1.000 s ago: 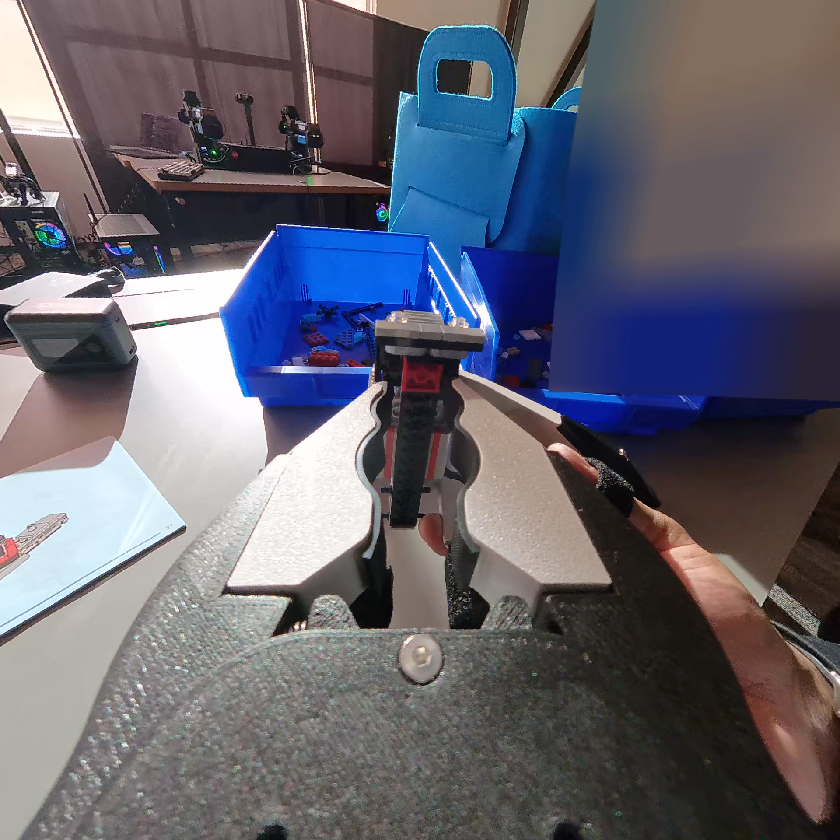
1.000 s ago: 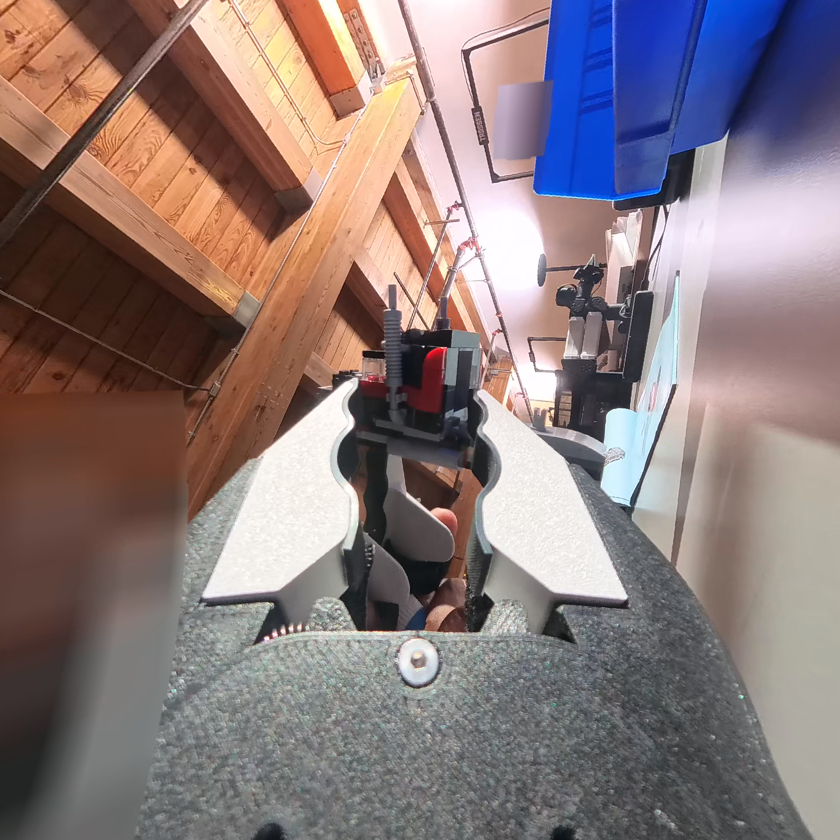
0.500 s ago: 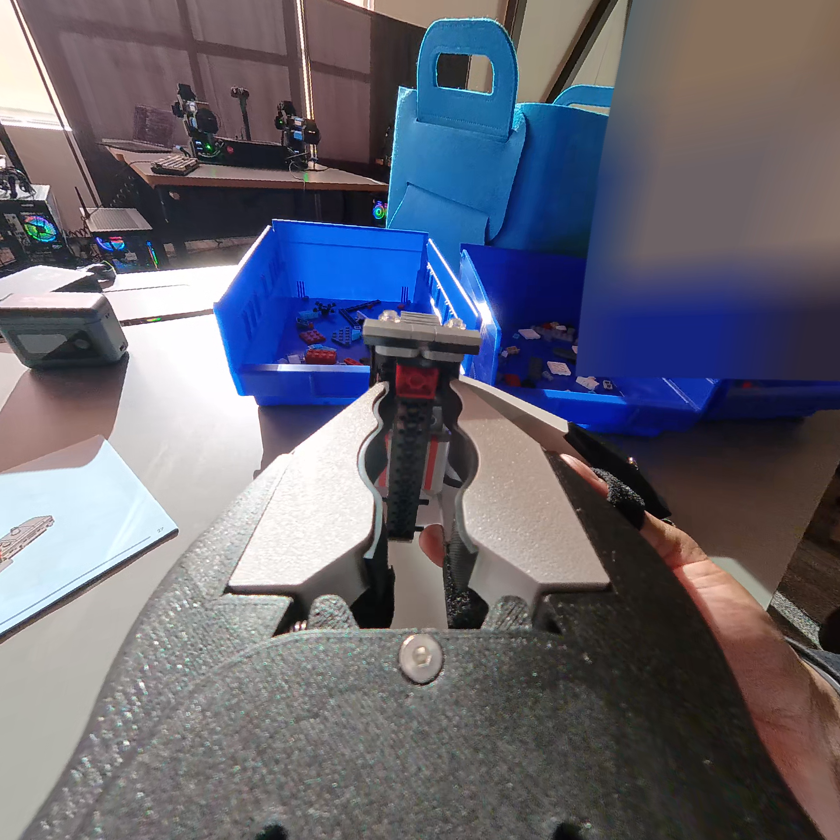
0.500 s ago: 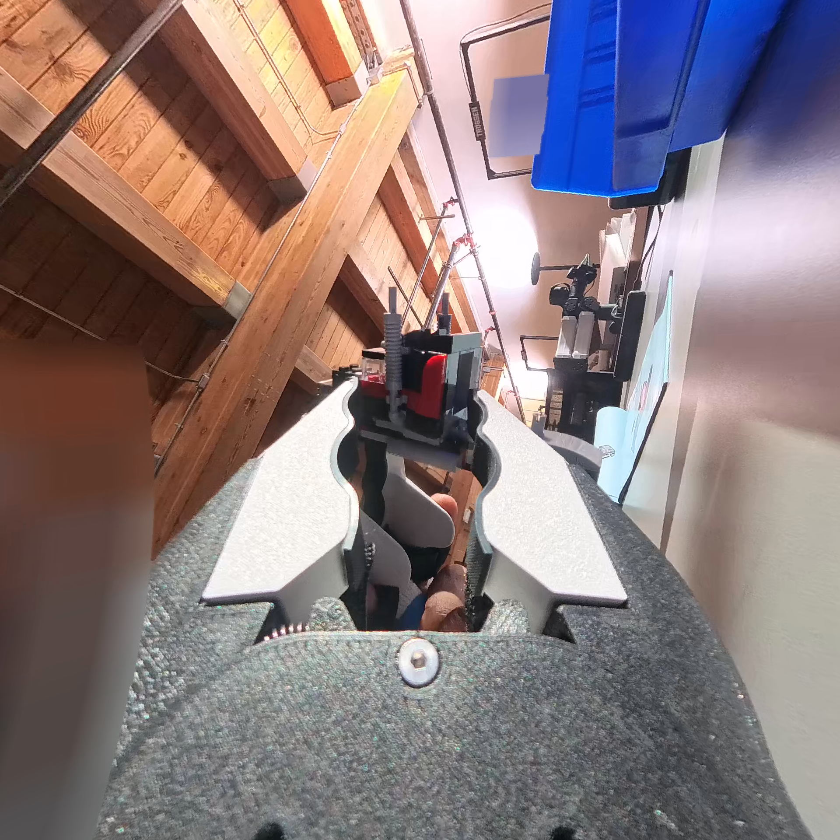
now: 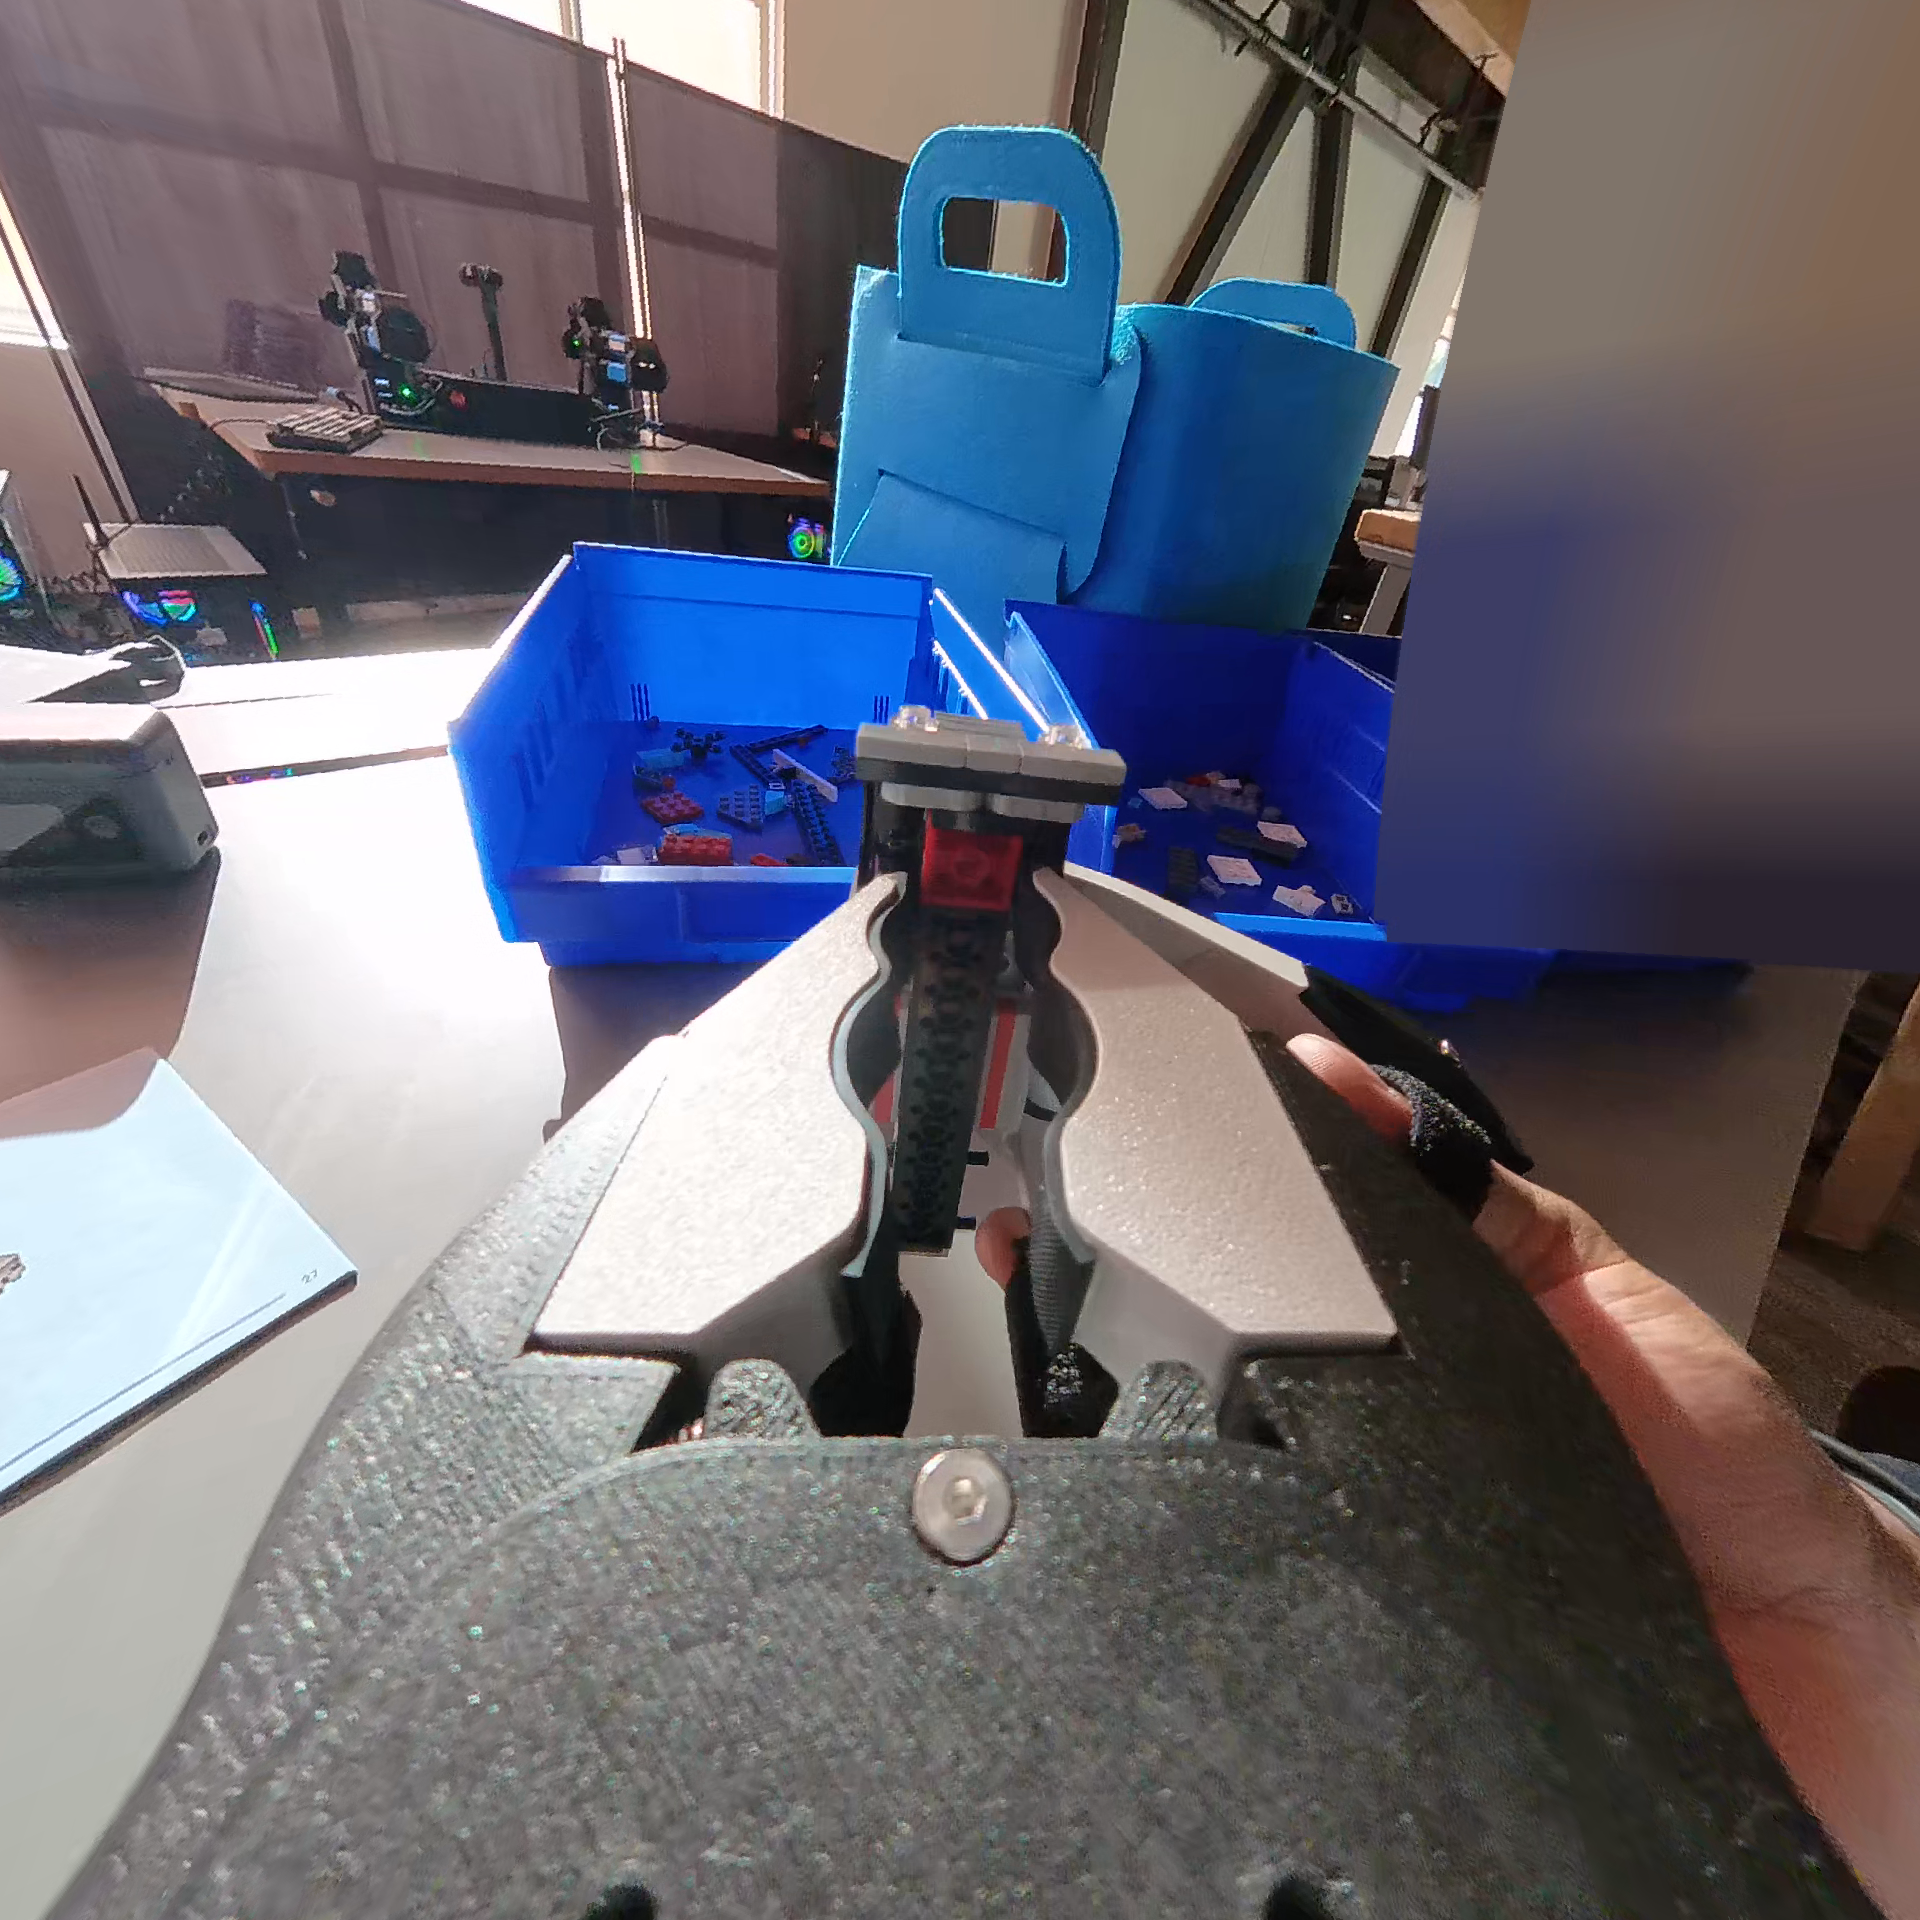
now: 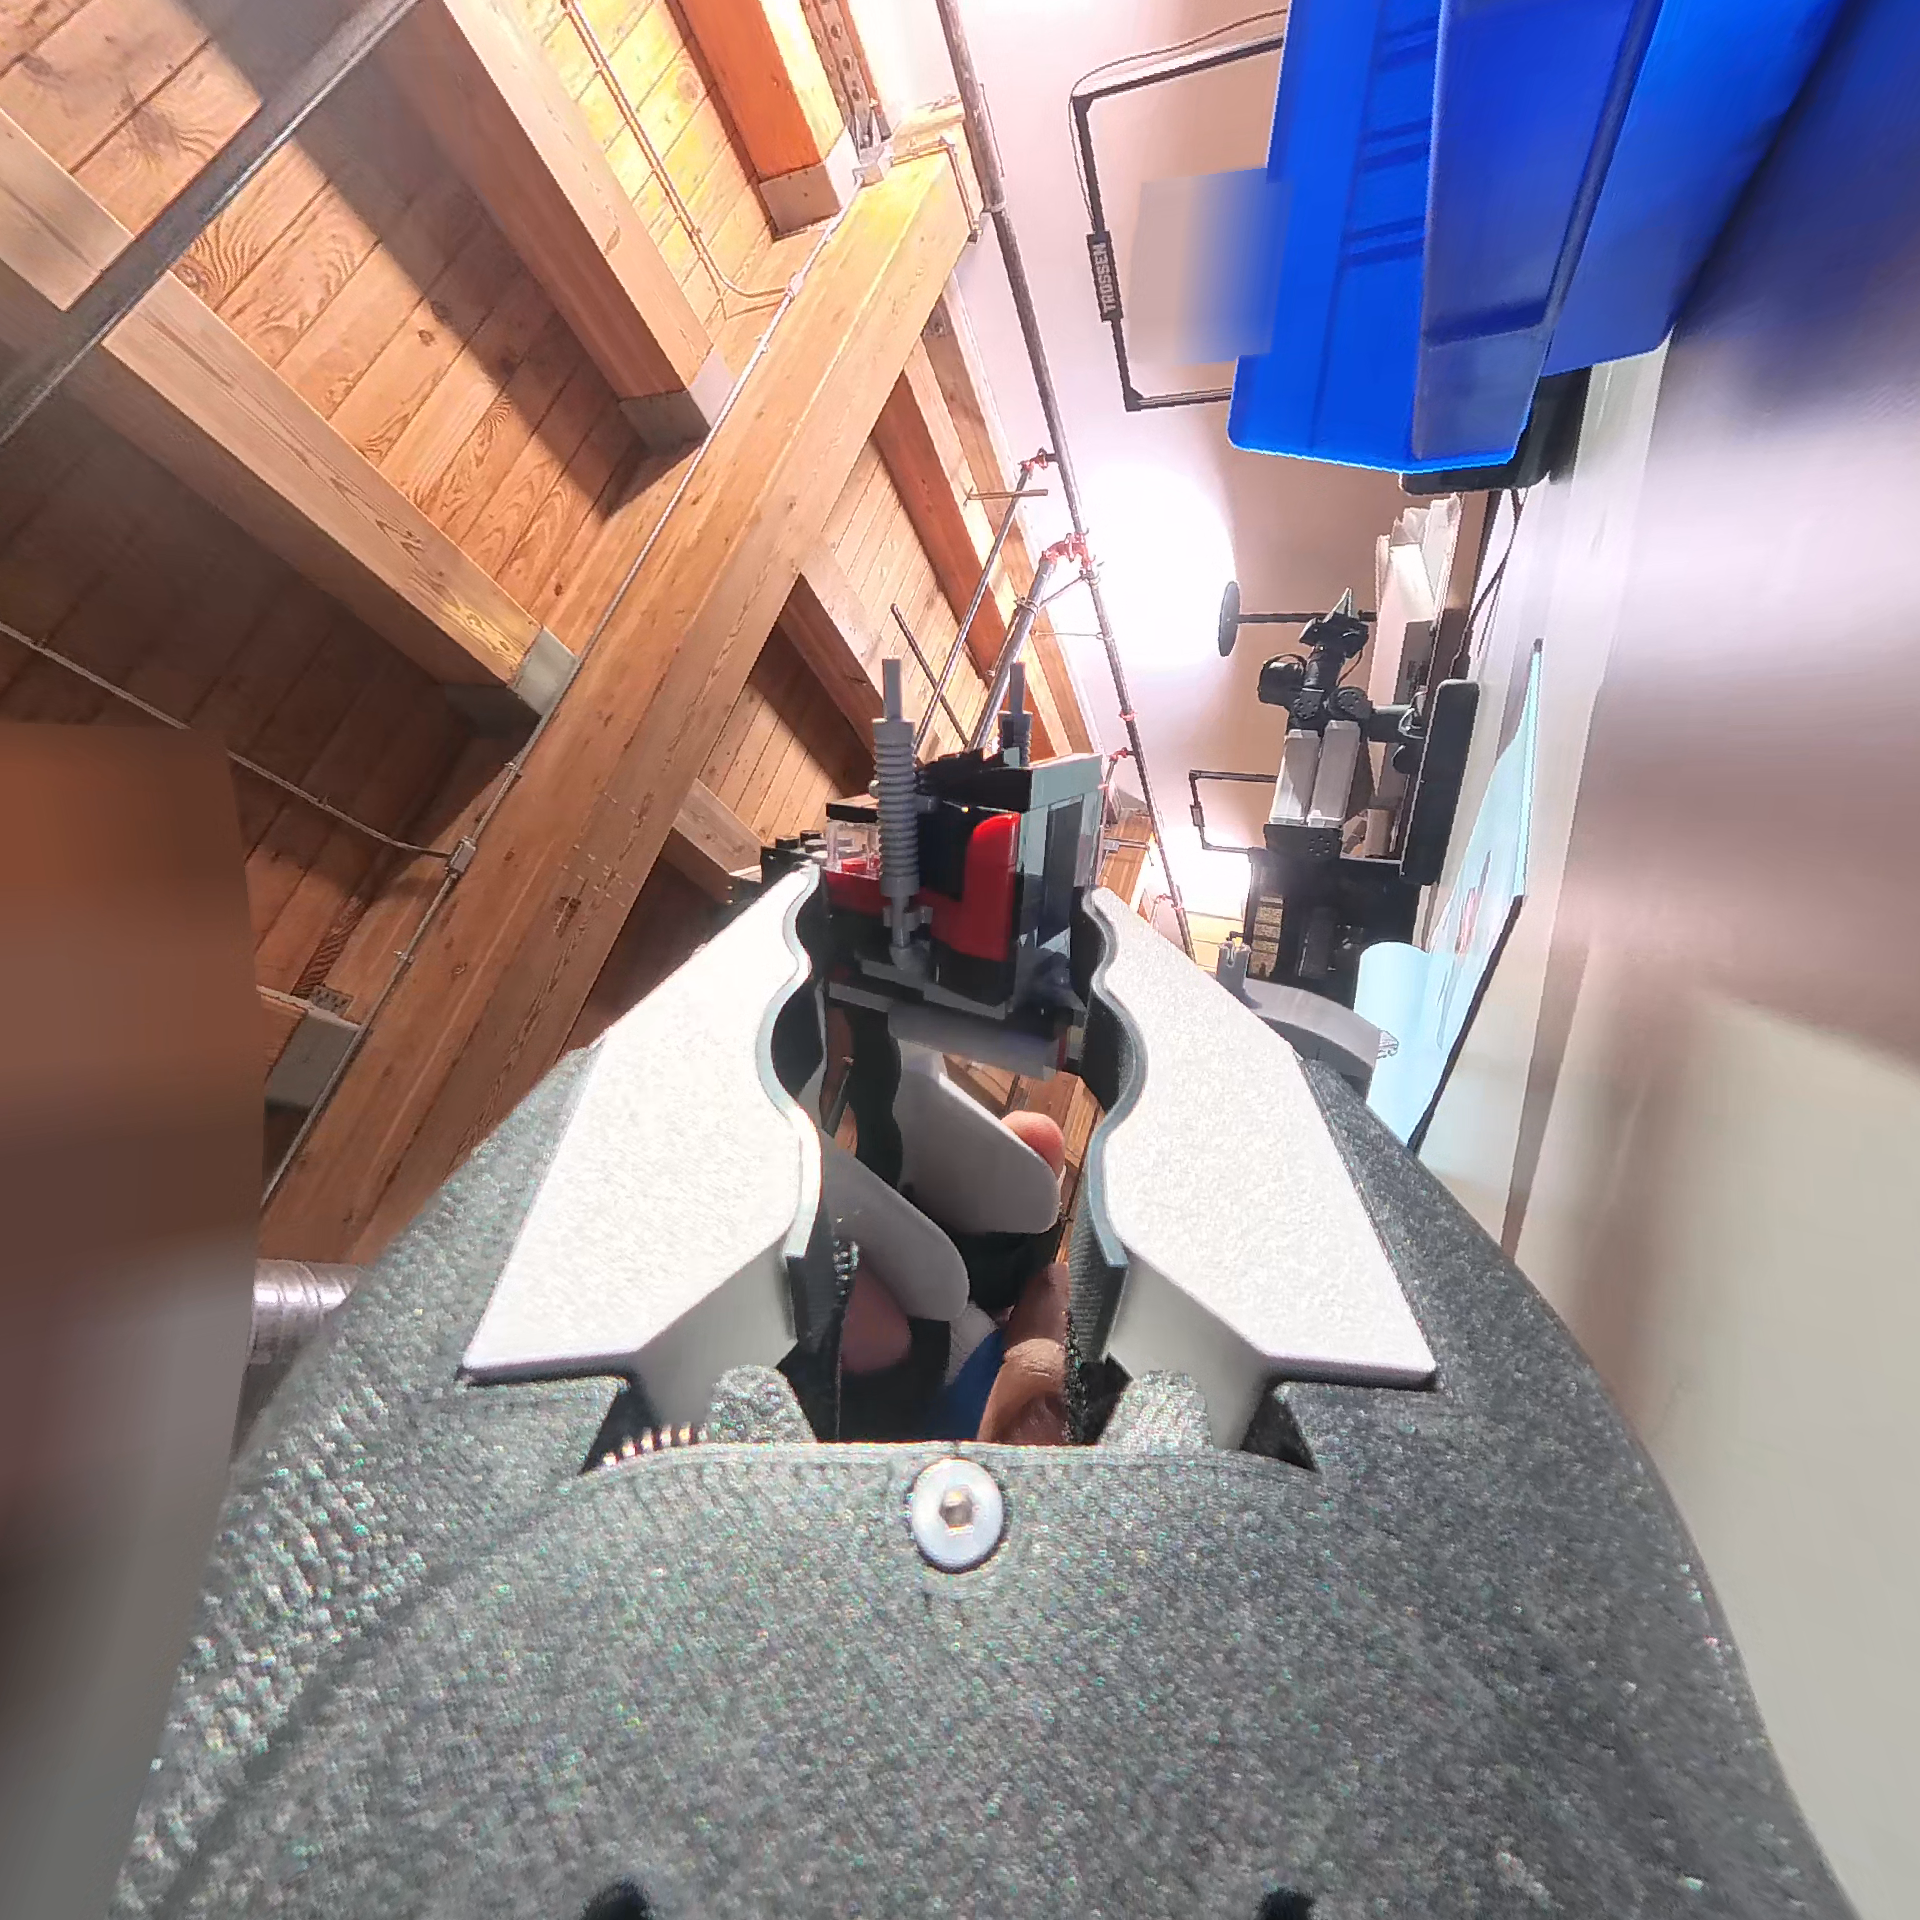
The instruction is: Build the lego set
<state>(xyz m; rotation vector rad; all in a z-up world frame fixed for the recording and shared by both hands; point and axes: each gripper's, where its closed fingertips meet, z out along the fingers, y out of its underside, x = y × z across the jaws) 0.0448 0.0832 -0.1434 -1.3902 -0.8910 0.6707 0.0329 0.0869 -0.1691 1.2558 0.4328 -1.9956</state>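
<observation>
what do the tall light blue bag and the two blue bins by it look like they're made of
Bag: looks like felt, matte and fuzzy, with thick cut edges around the handle hole. Bins: apparently rigid moulded plastic, smooth and slightly glossy, with bright glints along the rims and ribbed slots in the walls.

The left wrist view looks level and forward along its fingers (image 5: 727, 1091) over the counter (image 5: 343, 987) toward two blue bins (image 5: 675, 914). The right wrist view is rolled sideways and tilted up: ceiling beams (image 6: 623, 644) at left, counter (image 6: 1745, 935) at right. Both views share the bins (image 6: 1455, 260), the booklet (image 5: 135, 1247) and the lego model (image 5: 977, 821) held close to each lens.
</observation>
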